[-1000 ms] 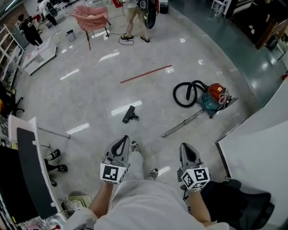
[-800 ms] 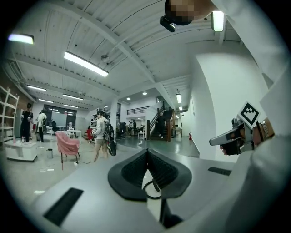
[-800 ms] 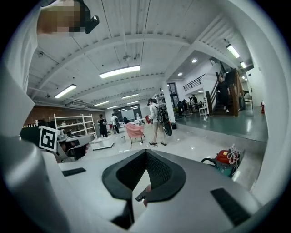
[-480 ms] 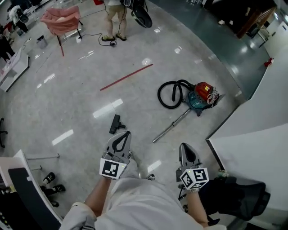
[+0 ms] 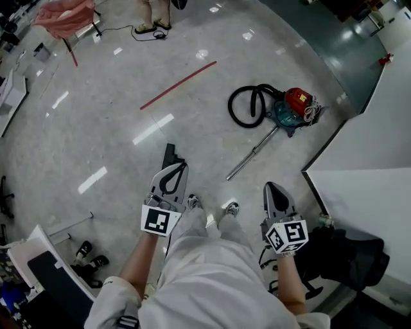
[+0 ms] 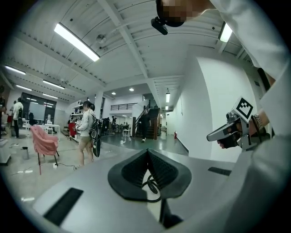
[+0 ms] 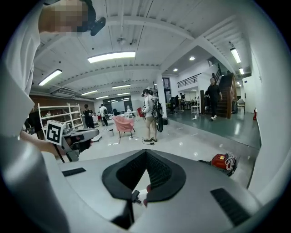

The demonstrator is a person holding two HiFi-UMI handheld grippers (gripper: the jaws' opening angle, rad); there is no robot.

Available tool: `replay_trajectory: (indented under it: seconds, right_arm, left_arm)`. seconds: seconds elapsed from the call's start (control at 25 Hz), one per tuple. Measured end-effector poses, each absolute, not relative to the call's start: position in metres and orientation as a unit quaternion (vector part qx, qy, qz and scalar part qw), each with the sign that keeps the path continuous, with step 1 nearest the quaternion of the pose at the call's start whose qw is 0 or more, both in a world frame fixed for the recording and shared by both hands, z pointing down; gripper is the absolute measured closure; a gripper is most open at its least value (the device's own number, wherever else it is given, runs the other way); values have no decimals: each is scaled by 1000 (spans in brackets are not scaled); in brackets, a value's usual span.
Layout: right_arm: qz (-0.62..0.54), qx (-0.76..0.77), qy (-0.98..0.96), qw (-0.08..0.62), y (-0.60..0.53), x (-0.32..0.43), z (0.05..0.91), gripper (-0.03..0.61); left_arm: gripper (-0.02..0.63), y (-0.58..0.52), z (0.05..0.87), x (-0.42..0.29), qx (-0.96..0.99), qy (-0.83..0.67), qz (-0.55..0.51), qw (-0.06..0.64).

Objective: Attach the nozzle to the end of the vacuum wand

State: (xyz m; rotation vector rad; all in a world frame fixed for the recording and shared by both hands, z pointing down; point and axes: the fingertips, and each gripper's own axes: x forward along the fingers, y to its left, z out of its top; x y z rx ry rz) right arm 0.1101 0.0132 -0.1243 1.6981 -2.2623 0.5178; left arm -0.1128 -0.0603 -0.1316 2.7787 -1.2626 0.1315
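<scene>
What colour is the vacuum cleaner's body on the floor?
The vacuum body is red on top and teal below; the head view shows it best.

Grey floor (image 5: 109, 141): vac (image 5: 294, 108) w/ hose (image 5: 232, 109), wand (image 5: 252, 153), nozzle (image 5: 169, 153) lying apart; red strip (image 5: 178, 85).

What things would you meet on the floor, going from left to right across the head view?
pink chair → black nozzle → metal wand → vacuum cleaner

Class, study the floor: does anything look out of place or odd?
Yes. The black nozzle lies loose on the floor, apart from the vacuum wand, whose near end is bare. The wand lies flat, reaching from the vacuum cleaner.
</scene>
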Motion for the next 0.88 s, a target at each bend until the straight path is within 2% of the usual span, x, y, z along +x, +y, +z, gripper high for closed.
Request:
replay_trajectory:
  seconds: [0.4,0.64,0.88]
  right_arm:
    - [203,470,-827,232,-30,86,-24,577]
    - [209,384,-848,300,-50,87,76,577]
    - [185,311,-846,391,-49,110,187,577]
  left_arm:
    - [603,-76,-31,-158,882,-451,117,68]
    - [603,-83,56,-148,889,-405,215,12]
    - [603,-85,157,-127,883,-391,254,52]
